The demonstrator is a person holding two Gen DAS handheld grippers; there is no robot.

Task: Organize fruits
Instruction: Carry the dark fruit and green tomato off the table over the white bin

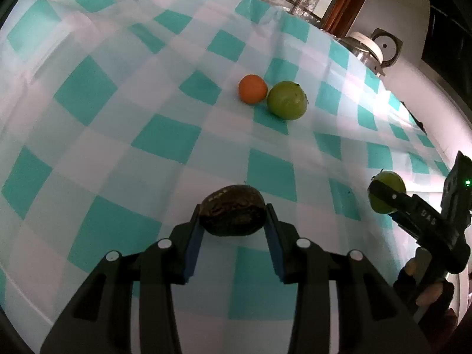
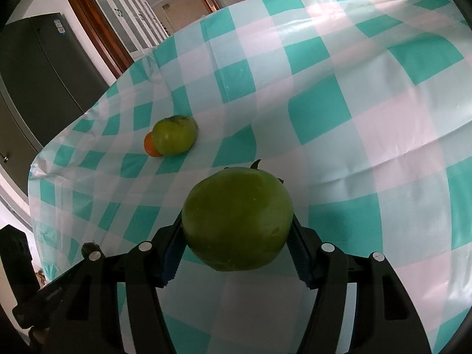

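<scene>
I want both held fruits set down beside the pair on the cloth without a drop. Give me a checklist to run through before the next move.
1. Left hand-held gripper shut on the dark fruit, both pads touching: ok.
2. Right hand-held gripper shut on the held green fruit: ok.
3. Orange and the other green fruit side by side on the tablecloth: ok.
4. Bare cloth around that pair for two more: ok.
5. Grip firm enough to carry: cannot tell.
6. The two grippers apart from each other: ok.
</scene>
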